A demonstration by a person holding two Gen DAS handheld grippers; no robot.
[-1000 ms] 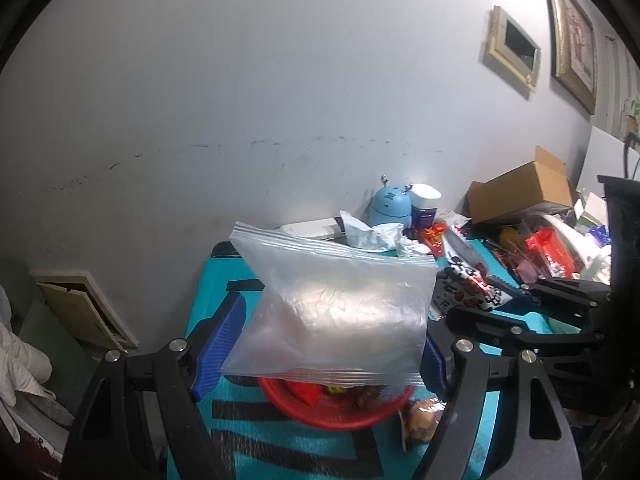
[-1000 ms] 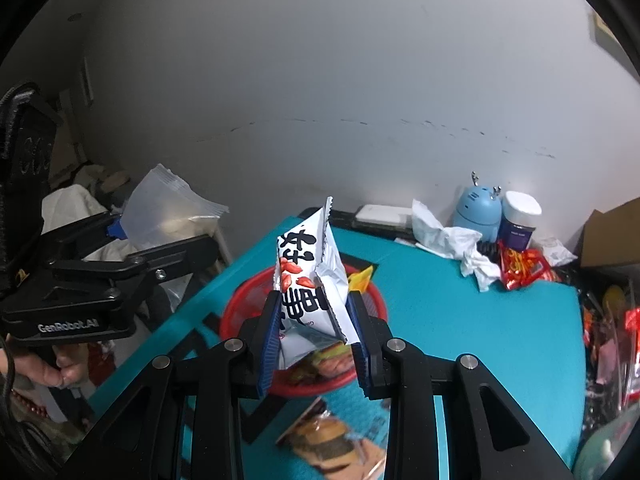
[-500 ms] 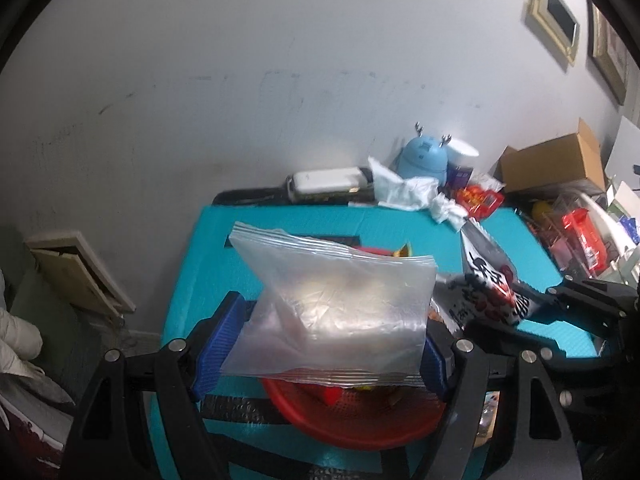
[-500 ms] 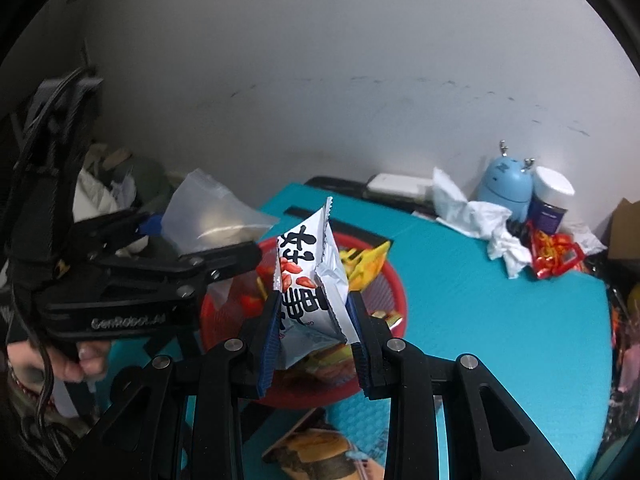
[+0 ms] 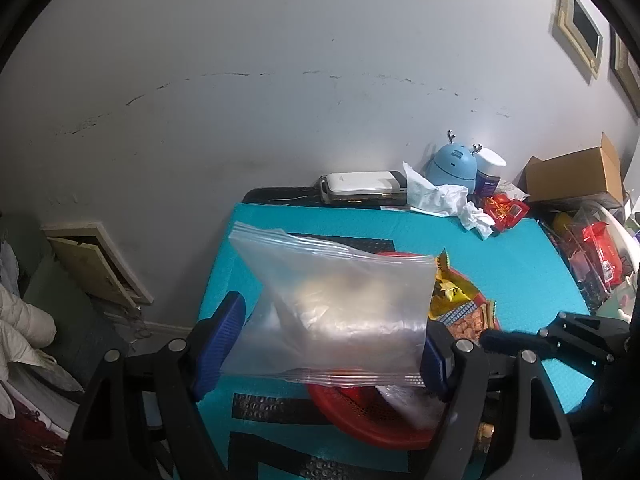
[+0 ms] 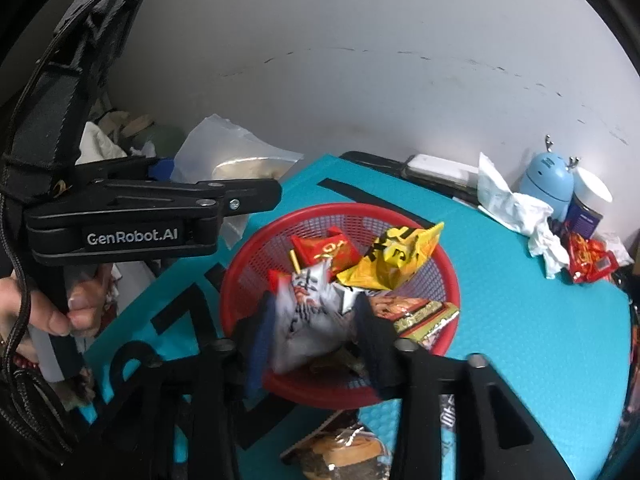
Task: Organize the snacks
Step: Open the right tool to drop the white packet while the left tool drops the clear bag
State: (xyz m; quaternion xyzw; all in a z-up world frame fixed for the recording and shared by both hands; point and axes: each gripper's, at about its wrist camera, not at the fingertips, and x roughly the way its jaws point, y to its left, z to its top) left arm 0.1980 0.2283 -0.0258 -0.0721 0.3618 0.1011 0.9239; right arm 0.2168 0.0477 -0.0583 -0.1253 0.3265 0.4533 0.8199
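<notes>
My left gripper [image 5: 328, 352] is shut on a clear zip bag [image 5: 344, 304] with something pale inside, and holds it up over the near left side of the red basket [image 5: 360, 428]. In the right wrist view this gripper [image 6: 224, 200] and bag [image 6: 236, 160] hang left of the basket [image 6: 228, 292]. My right gripper [image 6: 314, 340] is over the basket's near rim with its jaws opening. A white snack packet [image 6: 308, 308] with black and red print sits blurred and tilted between them, slipping down onto the other snacks.
The basket holds a yellow packet [image 6: 400, 256], a red packet [image 6: 328, 252] and flat bars. It stands on a teal mat [image 6: 520, 320]. At the back are crumpled tissue [image 6: 516, 208], a blue gadget [image 6: 548, 180], a jar and a white power bank [image 5: 360, 188]. A wrapped bun [image 6: 344, 452] lies near.
Both grippers have sunk toward the basket. The right jaws, earlier shut on the upright white packet, have parted and the packet has tipped down. The left gripper keeps its hold on the bag.
</notes>
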